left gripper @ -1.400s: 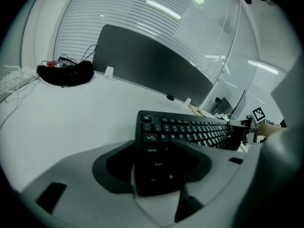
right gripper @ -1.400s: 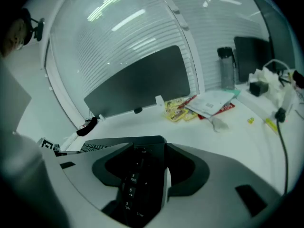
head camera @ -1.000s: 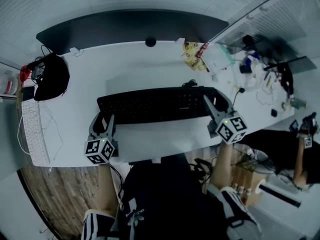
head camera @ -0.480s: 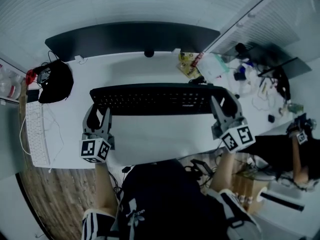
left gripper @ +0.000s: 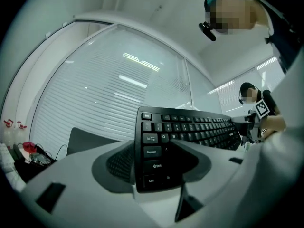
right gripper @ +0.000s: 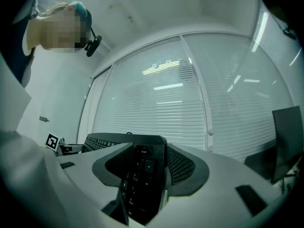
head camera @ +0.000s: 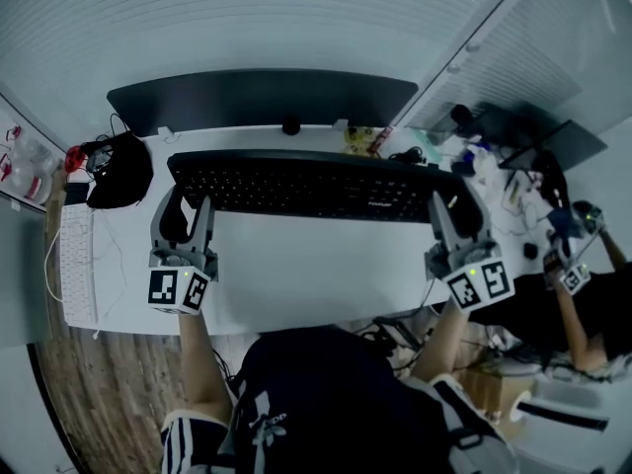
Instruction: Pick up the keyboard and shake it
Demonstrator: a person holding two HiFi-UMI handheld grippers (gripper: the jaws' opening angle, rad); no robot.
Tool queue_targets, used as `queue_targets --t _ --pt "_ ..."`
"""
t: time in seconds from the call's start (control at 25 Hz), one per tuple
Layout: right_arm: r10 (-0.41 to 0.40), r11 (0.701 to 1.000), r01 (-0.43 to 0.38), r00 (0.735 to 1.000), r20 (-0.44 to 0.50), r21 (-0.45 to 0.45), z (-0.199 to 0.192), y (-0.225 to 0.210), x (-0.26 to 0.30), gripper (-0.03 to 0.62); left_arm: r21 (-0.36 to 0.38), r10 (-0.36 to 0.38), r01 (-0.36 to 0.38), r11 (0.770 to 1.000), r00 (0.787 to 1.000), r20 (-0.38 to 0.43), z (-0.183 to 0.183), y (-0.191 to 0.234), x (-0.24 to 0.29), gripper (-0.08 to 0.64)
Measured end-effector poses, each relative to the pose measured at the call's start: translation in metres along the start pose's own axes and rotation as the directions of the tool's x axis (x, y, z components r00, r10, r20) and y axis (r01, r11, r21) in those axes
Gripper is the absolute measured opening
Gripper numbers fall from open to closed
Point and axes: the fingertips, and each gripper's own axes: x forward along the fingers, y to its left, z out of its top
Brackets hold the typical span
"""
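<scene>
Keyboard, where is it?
Centre of the head view, over the white desk, the keyboard is clamped at its ends by the left gripper and right gripper.

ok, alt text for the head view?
Seen from above, a long black keyboard is held over a white desk, the left gripper shut on its left end and the right gripper on its right end. A dark monitor stands behind it.

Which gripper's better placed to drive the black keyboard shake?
Neither alone, likely. Left gripper is shut on the long black keyboard's left end, right gripper on its right end; both are equally placed.
</scene>
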Motion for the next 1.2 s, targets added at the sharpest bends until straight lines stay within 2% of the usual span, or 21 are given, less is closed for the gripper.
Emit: queue_targets --t 0.24,0.48,0.64,0.8,0.92,1.08,1.2 --pt "0.014 1.0 -0.012 0.997 0.081 -0.027 0.04 -0.003 -0.015 0.201 0.053 -0.027 0.023 0.998 0.997 0.079 0.051 -0.017 -0.005 0.219" --pt "0.028 0.999 -0.024 0.99 0.137 -0.031 0.055 0.006 -0.023 0.201 0.093 -0.024 0.012 0.996 0.991 0.133 0.079 -0.016 -0.017 0.219" --pt "0.039 0.998 -0.032 0.99 0.136 -0.059 0.061 0.016 -0.019 0.201 0.076 -0.007 -0.003 0.997 0.992 0.13 0.075 -0.012 -0.023 0.219" --pt "0.054 0.997 -0.045 0.99 0.13 -0.069 0.064 0.024 -0.032 0.201 0.018 -0.013 0.011 1.0 0.993 0.121 0.064 -0.012 -0.037 0.219" --pt "0.053 0.995 -0.044 0.993 0.105 -0.092 0.059 0.023 -0.018 0.201 0.0 -0.012 0.012 1.0 0.995 0.1 0.05 -0.002 -0.026 0.219" --pt "0.053 0.995 -0.046 0.995 0.08 -0.087 0.058 0.034 -0.023 0.201 -0.04 -0.005 0.009 0.999 0.996 0.084 0.042 -0.002 -0.036 0.219" --pt "0.039 0.997 -0.034 0.997 0.071 -0.072 0.047 0.025 -0.008 0.201 -0.062 0.003 0.001 0.998 0.998 0.069 0.033 0.004 -0.027 0.219"
